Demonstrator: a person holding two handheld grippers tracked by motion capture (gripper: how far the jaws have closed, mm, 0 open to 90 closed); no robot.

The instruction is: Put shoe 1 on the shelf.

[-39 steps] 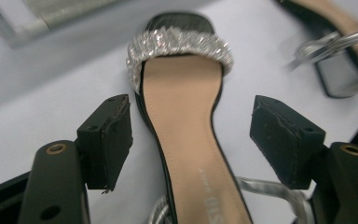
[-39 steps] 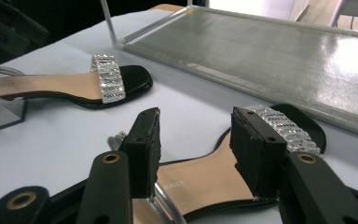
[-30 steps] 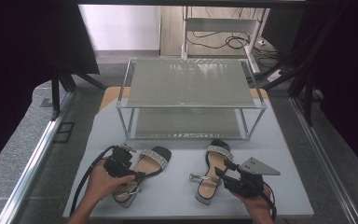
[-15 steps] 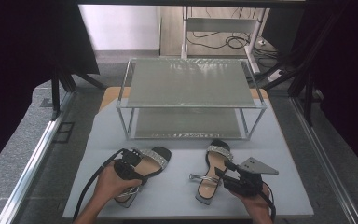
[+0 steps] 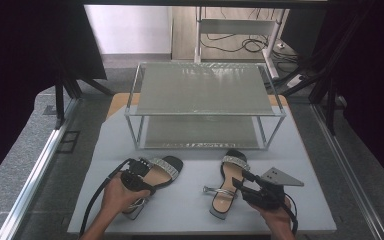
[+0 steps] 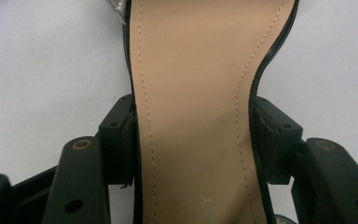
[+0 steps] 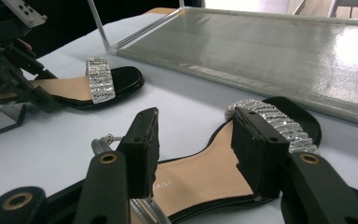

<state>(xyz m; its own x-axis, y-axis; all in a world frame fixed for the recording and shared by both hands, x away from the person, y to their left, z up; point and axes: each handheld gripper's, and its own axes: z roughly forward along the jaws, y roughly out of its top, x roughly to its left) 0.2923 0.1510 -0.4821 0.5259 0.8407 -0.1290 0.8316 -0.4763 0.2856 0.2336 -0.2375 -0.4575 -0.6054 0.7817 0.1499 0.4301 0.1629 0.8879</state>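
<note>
Two black sandals with glittering silver straps and tan insoles lie on the grey table [image 5: 190, 205]. The left sandal [image 5: 166, 167] [image 6: 191, 70] has my left gripper [image 5: 149, 184] [image 6: 193, 135] across its narrow waist. Those jaws have just been closing, and both pads now meet the sole's edges. My right gripper [image 5: 241, 183] [image 7: 200, 144] straddles the waist of the right sandal [image 5: 234, 164] [image 7: 279, 116], a pad against each side. That sandal's thin silver heel [image 7: 103, 140] sticks out sideways. The right gripper view also shows the left sandal [image 7: 102, 81] and the left gripper [image 7: 35, 95].
A two-tier metal rack [image 5: 205, 90] [image 7: 284, 46] with grey mesh shelves stands just behind the sandals; both shelves are bare. The table's front edge runs close under the person's hands. Dark curtains, frame posts and floor cables surround the table.
The left gripper has settled slightly nearer over the left sandal's waist and its jaws have drawn in around the sole. The right gripper and right sandal have not moved.
</note>
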